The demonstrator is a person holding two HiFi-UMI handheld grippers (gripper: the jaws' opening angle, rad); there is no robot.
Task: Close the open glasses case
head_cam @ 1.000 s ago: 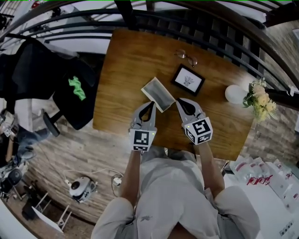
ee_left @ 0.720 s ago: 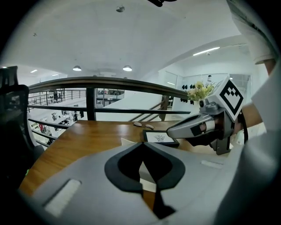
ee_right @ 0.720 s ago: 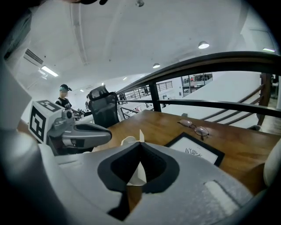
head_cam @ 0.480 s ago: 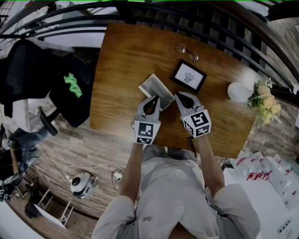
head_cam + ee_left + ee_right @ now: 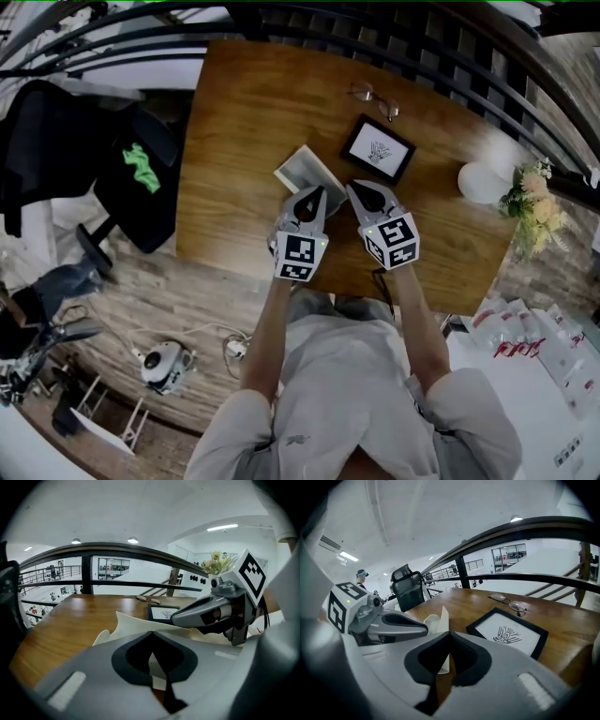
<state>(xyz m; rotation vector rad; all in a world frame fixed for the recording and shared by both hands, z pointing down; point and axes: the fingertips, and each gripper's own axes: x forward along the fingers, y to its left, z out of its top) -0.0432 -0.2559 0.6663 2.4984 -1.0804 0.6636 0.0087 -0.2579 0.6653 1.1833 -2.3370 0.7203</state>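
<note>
The open glasses case (image 5: 302, 172), pale with a raised lid, lies on the wooden table (image 5: 244, 112) just ahead of both grippers. My left gripper (image 5: 315, 193) is shut with nothing in it, its tip at the case's near right corner. My right gripper (image 5: 353, 188) is also shut on nothing, a little to the right of the case. In the left gripper view the cream lid (image 5: 136, 625) stands up just past my jaws, with the right gripper (image 5: 206, 613) beside it. From the right gripper view the case (image 5: 438, 620) stands edge-on between the left gripper (image 5: 389, 620) and my jaws.
A black-framed picture (image 5: 378, 150) lies right of the case, with a pair of glasses (image 5: 375, 98) beyond it near the far edge. A white vase (image 5: 480, 183) of flowers (image 5: 532, 202) stands at the table's right end. A dark railing runs behind the table. A black chair (image 5: 141, 178) sits left.
Both grippers have moved forward and closer together toward the case. The left one shifted right until its tip reached the case's near corner.
</note>
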